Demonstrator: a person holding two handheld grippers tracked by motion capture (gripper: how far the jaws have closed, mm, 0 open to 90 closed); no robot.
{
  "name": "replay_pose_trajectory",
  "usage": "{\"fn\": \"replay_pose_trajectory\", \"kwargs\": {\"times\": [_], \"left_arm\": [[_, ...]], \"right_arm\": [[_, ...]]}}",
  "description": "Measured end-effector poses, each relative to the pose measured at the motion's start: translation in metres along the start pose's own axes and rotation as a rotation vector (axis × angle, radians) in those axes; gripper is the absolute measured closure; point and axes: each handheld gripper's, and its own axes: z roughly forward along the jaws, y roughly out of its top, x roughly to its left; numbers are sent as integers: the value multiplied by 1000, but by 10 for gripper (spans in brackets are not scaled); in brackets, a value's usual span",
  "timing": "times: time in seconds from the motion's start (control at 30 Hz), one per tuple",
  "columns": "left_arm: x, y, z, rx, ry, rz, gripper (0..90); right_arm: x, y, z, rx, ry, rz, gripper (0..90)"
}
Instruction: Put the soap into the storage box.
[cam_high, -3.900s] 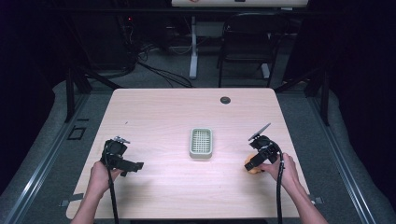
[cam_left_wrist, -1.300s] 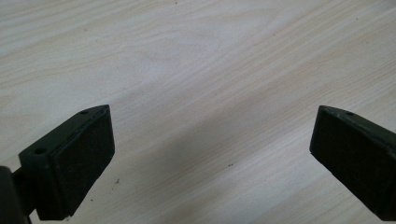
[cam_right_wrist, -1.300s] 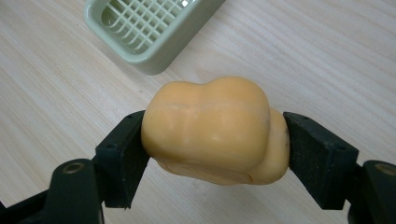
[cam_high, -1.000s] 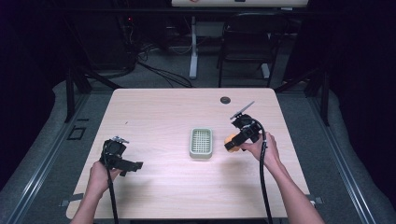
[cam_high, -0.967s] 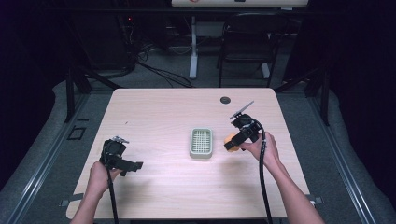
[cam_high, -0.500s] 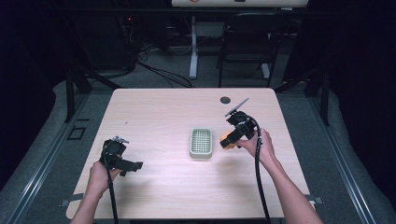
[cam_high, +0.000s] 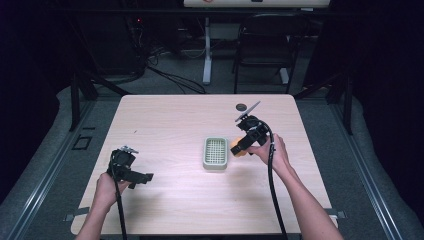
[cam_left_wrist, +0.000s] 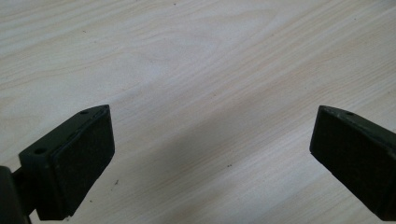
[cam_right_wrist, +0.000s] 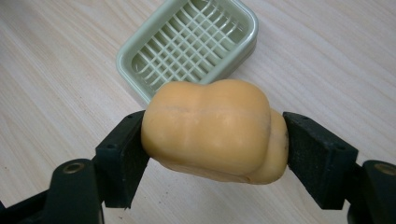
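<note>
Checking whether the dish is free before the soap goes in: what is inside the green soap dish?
The green soap dish holds nothing on its visible grid. The orange soap, clamped in the right gripper, hides its near corner.

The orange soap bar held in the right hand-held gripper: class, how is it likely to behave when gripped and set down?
The orange soap bar looks smooth and rounded, so it may slip between the flat pads of the right hand-held gripper. It shows no dents at the pads, so it is probably firm. Its lumpy shape could rock on the ridged green soap dish.
</note>
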Motion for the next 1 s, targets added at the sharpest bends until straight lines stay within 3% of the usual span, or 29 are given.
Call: {"fn": "replay_pose_trajectory", "kwargs": {"times": [0.43, 0.57, 0.6, 1.0], "left_arm": [[0, 0, 0, -1, 1, -3, 0], [0, 0, 0, -3, 1, -2, 0], [0, 0, 0, -3, 1, -2, 0], [0, 0, 0, -3, 0, -2, 0]], "right_arm": [[14, 22, 15, -5, 13, -27, 258], [15, 27, 15, 16, 14, -46, 258], [17, 28, 18, -5, 15, -31, 258], [19, 37, 24, 9, 17, -38, 258]]}}
